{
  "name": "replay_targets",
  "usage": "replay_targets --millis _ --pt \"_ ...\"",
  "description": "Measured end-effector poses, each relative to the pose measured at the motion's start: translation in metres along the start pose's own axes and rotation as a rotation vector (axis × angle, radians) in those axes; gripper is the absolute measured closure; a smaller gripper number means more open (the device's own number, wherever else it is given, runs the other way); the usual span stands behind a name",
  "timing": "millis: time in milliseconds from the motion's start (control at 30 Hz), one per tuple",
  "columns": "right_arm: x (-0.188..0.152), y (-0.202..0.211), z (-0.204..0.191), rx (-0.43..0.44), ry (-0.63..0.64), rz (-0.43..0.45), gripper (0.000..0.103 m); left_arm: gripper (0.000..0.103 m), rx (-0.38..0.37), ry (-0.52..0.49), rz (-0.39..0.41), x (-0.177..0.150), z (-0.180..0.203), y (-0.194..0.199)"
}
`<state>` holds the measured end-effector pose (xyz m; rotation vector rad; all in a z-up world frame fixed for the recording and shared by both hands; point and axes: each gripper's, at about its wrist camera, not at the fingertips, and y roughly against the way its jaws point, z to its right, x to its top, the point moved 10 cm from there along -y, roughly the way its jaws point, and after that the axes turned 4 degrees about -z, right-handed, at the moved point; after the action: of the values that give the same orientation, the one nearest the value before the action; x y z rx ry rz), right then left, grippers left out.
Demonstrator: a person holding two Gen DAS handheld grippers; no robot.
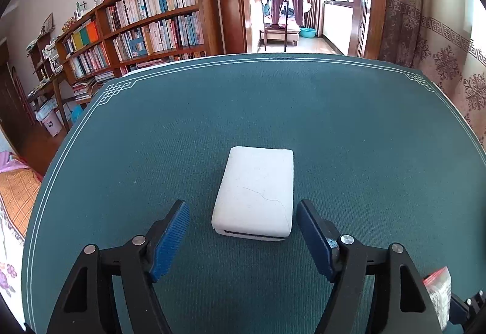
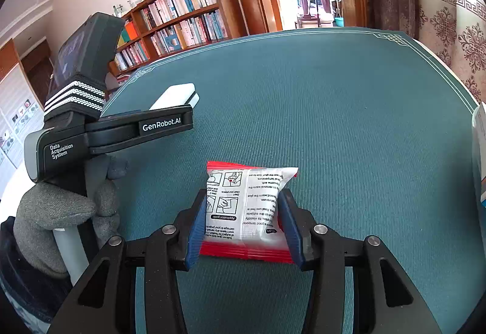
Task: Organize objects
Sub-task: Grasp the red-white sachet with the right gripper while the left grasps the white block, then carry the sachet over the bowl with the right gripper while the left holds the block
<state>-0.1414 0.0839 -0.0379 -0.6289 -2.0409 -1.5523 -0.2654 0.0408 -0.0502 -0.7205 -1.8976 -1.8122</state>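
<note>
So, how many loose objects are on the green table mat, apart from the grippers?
2. A white box lies on the mat between the left gripper's open fingers. A printed packet is clamped in the right gripper. More may be hidden outside view.

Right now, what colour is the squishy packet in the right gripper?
The packet is white with black print and red edges, seen best in the right wrist view.
</note>
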Motion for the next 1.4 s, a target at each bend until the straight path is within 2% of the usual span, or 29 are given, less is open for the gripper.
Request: replay_targets --millis 100,200,267,333,600,1033,1400 --pt "0.0 0.0 0.0 0.0 0.0 0.0 0.056 0.03 -0.009 0.009 -0.014 0.001 -0.001 -0.003" --pt "0.0 0.0 0.0 0.001 -0.001 0.0 0.056 0.039 -0.04 0.02 -0.016 0.001 0.0 -0.004" --pt "0.0 0.0 0.0 -0.002 0.001 0.0 0.056 0.05 -0.051 0.024 -0.011 0.0 -0.001 -0.003" --pt "0.0 0.0 0.0 -0.007 0.005 -0.001 0.056 0.054 -0.05 0.016 -0.004 -0.001 0.0 -0.001" --pt "0.0 0.0 0.0 -0.01 0.007 -0.001 0.056 0.054 -0.052 0.017 0.025 -0.015 0.003 0.018" --pt "0.0 0.0 0.001 -0.035 0.02 -0.004 0.056 0.054 -0.005 0.005 0.144 -0.042 0.009 0.086" --pt "-0.022 0.02 0.007 -0.032 -0.006 0.001 0.056 0.054 -0.035 -0.03 0.15 -0.071 0.031 0.105"
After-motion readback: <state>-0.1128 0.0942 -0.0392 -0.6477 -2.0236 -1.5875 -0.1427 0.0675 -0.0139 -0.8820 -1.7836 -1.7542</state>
